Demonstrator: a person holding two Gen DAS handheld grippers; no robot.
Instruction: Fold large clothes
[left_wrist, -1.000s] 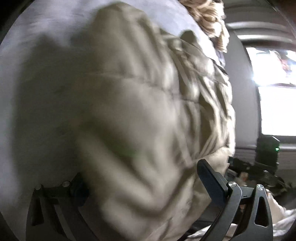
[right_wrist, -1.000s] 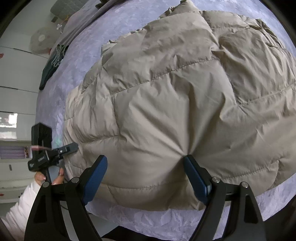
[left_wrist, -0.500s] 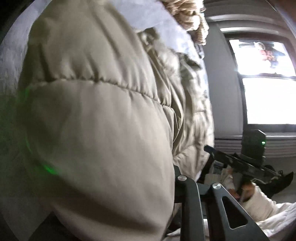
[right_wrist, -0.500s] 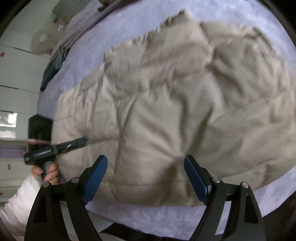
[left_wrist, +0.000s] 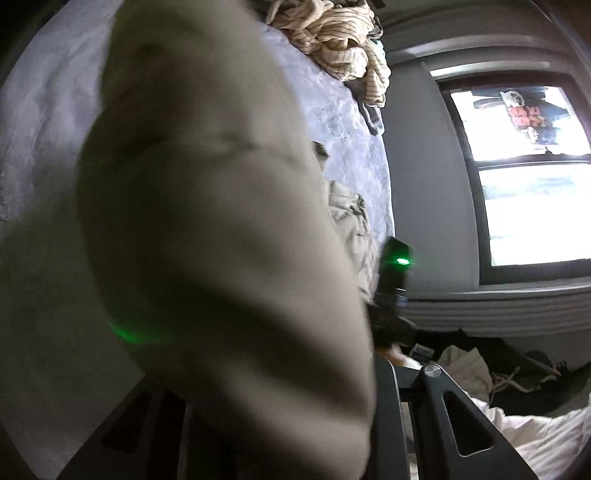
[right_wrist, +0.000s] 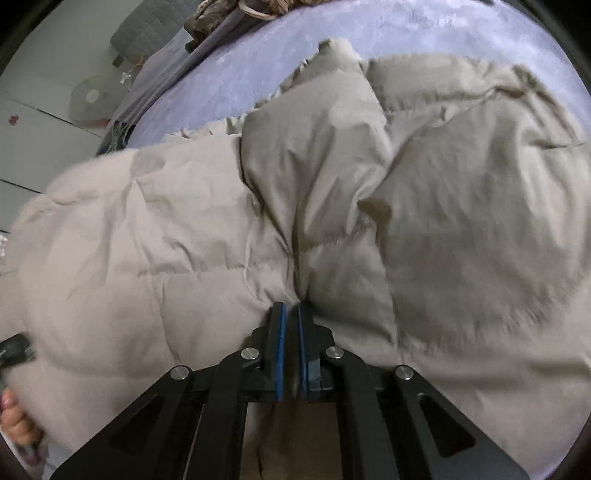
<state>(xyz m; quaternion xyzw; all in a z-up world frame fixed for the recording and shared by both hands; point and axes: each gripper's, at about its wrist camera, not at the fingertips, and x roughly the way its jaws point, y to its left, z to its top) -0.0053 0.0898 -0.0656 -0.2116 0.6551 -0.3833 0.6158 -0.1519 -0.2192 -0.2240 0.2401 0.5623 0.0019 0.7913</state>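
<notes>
On a lavender bed (right_wrist: 369, 48), both the right gripper (right_wrist: 291, 308) and left gripper (left_wrist: 280, 424) pinch the beige puffer coat (right_wrist: 184, 229).

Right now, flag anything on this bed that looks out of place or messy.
A crumpled striped garment sits heaped at the far edge of the bed, unfolded. The beige puffer jacket is bunched into a deep crease where the right gripper pinches it; that fits mid-fold. Nothing looks damaged.

Beige quilted puffer jacket (right_wrist: 369, 221), puffy and creased, spread over the lavender bed (right_wrist: 406, 40); near hem bunched at the bed's near edge, left side lifted and doubled over, blurred.
</notes>
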